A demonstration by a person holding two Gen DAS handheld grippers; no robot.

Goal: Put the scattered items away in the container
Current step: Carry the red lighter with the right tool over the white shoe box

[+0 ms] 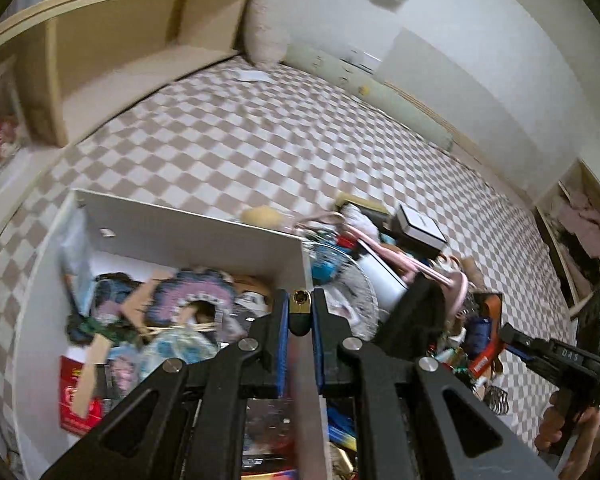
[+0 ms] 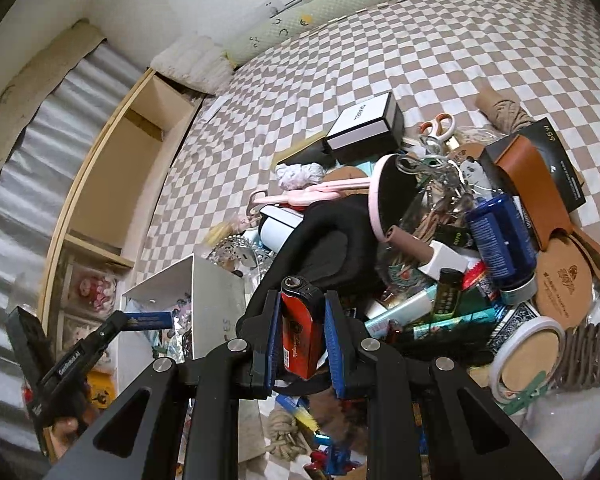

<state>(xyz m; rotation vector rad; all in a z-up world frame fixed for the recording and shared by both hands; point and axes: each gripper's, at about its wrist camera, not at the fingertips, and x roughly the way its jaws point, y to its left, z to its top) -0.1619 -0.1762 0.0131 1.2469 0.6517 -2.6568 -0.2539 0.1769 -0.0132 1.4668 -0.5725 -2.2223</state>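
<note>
My left gripper [image 1: 300, 308] is shut on a small dark lighter with a gold top [image 1: 299, 312] and holds it above the right wall of the white box [image 1: 204, 236]. The box holds several items, among them a knitted purple piece [image 1: 192, 296] and a red packet [image 1: 74, 400]. My right gripper [image 2: 300, 312] is shut on a red lighter [image 2: 300, 332] above the pile of scattered items [image 2: 440, 240]. The left gripper also shows in the right wrist view [image 2: 140, 320], the right gripper in the left wrist view [image 1: 516, 344].
The pile lies on a checkered bed cover [image 1: 260, 128] right of the box: a black-and-white box [image 2: 364, 128], scissors [image 2: 436, 128], a blue can [image 2: 500, 240], a brown leather case [image 2: 532, 184], a pink hanger [image 2: 312, 196]. A wooden shelf [image 1: 100, 60] stands behind.
</note>
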